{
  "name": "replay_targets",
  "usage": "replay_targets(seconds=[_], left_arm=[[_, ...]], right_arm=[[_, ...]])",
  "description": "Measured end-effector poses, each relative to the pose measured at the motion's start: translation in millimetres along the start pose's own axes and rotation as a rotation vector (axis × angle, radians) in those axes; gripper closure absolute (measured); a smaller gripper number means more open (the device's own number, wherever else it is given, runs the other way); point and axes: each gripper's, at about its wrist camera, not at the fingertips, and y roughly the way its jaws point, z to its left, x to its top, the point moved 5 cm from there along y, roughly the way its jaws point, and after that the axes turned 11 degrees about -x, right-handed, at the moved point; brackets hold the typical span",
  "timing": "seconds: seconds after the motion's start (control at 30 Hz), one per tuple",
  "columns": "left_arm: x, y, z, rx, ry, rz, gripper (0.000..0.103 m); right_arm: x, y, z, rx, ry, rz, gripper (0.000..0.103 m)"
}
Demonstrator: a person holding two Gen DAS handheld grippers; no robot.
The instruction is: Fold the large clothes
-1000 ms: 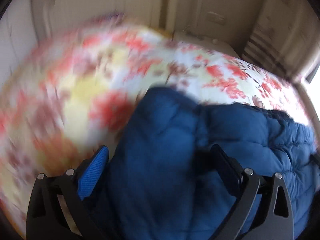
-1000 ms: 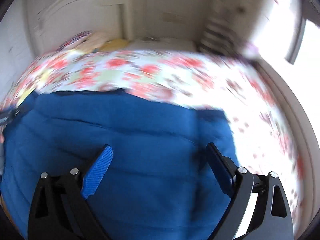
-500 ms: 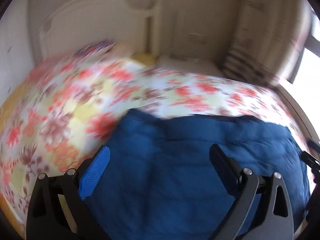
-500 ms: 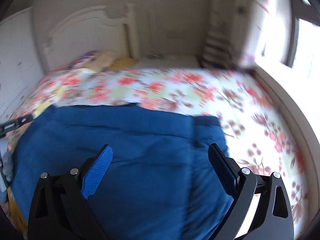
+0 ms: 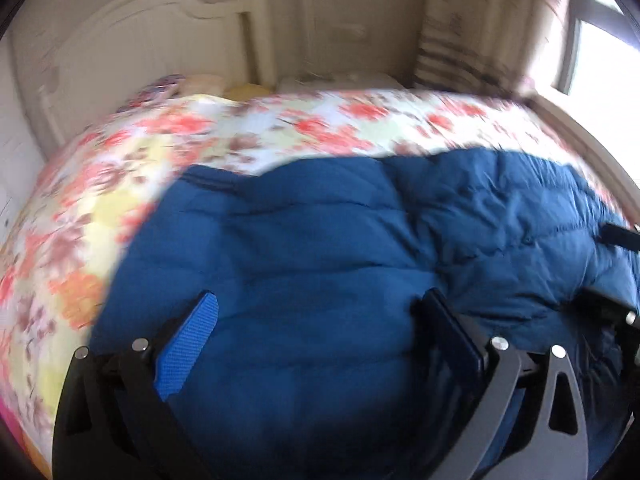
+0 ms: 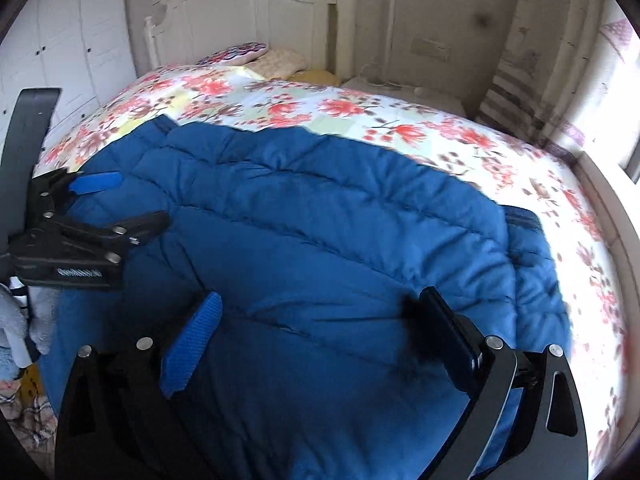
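Floral bed (image 6: pixel 352 108), seemingly one blue jacket (image 6: pixel 320 240)

White lettering on left tool (image 6: pixel 104 204) body, mirrored, unreadable.

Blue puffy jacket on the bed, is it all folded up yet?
Not quite. The blue quilted jacket lies spread flat on the floral bedspread, and its right edge looks doubled over, so one fold seems made. Right now nothing is being held: the left gripper and right gripper are both open above it. It is still a wide shape, so more folding probably remains.
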Motion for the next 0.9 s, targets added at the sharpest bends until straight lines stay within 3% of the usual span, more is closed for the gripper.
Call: replay_targets(seconds=[0.13, 0.2, 0.27, 0.43, 0.5, 0.57, 0.7, 0.8, 0.9], left_arm=[[-10, -17, 59, 0.072, -0.104, -0.001, 0.002], [-20, -13, 81, 0.017, -0.185, 0.01, 0.002], [-21, -13, 86, -0.007, -0.211, 0.002, 0.002], [-17, -24, 70, 0.118, -0.13, -0.012, 0.004], [-18, -38, 60, 0.078, -0.139, -0.038, 0.004], [-21, -58, 39, 0.017, -0.124, -0.08, 0.003], [-36, -70, -25, -0.045, 0.051, -0.108, 0.002], [-57, -36, -55, -0.043, 0.134, -0.005, 0.002], [-63, -26, -57, -0.015, 0.158, -0.028, 0.002]], right_arm=[[-13, -10, -54, -0.059, 0.116, 0.004, 0.009], [-25, -2, -78, -0.067, 0.184, 0.036, 0.009], [-34, 8, -91, 0.01, 0.262, 0.049, 0.008], [-30, 3, -81, -0.085, 0.199, 0.038, 0.008], [-28, -15, -71, -0.106, 0.162, -0.015, 0.008], [-27, -36, -59, -0.073, 0.143, -0.064, 0.008], [-31, -71, -8, 0.028, 0.004, -0.146, 0.008], [-51, -47, 33, 0.053, -0.098, -0.069, 0.006], [-61, -36, 40, 0.032, -0.098, -0.118, 0.004]])
